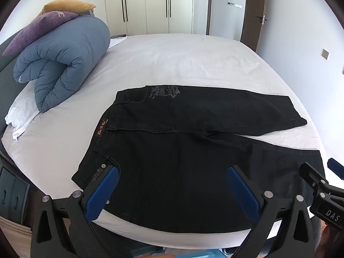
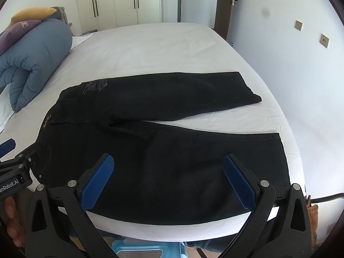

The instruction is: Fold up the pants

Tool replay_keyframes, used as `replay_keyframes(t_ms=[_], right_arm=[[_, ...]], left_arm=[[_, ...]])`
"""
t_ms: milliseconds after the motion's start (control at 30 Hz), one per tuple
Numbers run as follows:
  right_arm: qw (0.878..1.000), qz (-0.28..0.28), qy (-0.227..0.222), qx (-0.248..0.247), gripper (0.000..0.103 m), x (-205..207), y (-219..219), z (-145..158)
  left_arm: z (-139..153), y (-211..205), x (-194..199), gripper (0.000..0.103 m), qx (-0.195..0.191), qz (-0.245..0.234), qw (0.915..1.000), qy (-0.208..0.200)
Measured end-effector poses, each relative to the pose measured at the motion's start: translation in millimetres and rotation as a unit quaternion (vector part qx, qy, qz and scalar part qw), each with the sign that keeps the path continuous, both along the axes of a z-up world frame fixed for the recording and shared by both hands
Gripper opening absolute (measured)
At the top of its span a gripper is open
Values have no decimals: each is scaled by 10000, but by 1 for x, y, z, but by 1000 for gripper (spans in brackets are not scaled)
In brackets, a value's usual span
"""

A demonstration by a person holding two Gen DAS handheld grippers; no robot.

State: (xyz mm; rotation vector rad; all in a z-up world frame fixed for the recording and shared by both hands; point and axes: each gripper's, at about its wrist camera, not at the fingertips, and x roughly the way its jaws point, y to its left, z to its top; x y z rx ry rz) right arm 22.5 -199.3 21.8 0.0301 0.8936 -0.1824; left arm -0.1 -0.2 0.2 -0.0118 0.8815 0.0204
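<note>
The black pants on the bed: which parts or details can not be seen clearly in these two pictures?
- Near edge of the black pants: in both views, covered partly by the open left gripper and right gripper.
- Waistband label: text too small in the left view, smaller and blurred in the right.
- Grey print: unreadable in both views.
- Underside of the pants: hidden against the bed.
</note>
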Motion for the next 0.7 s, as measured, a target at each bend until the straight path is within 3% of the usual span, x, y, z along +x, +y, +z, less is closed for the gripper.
replay_keyframes(t_ms=[700], right_arm=[[10000,29,45,-16,103,-2,3,-1]], left_arm=[[-2,6,1,103,-13,29,10000,9]])
